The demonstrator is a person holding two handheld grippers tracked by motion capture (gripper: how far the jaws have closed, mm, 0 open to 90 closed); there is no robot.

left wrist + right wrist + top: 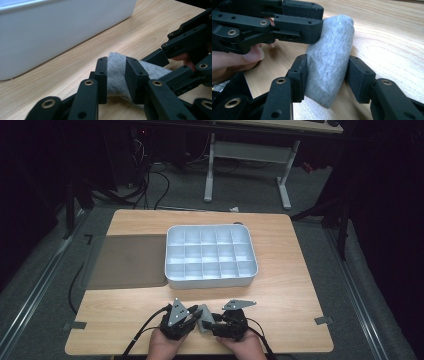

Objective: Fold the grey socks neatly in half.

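On the wooden bench (280,270), near edge, before the white compartment tray (210,256), a rolled grey cloth (204,317) lies between both claws: left claw (117,81) pinches it, apparently steadying; right claw (327,77) brackets it, partly open, gap visible.

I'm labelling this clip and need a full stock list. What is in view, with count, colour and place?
table: one, light wood, centre of the high view
organiser tray: one, white, many compartments, middle of the table
mat: one, dark grey, left of the tray, overhanging the table's left edge
cloth roll: one, grey, near edge of the table, between both tongs
tape marks: two, grey, near corners of the table
second table: one, white legs, behind on the floor
cables: several, black, on the floor behind
left tongs: black, around the roll's one end
right tongs: black, around the roll's other end
hands: two, at the bottom edge
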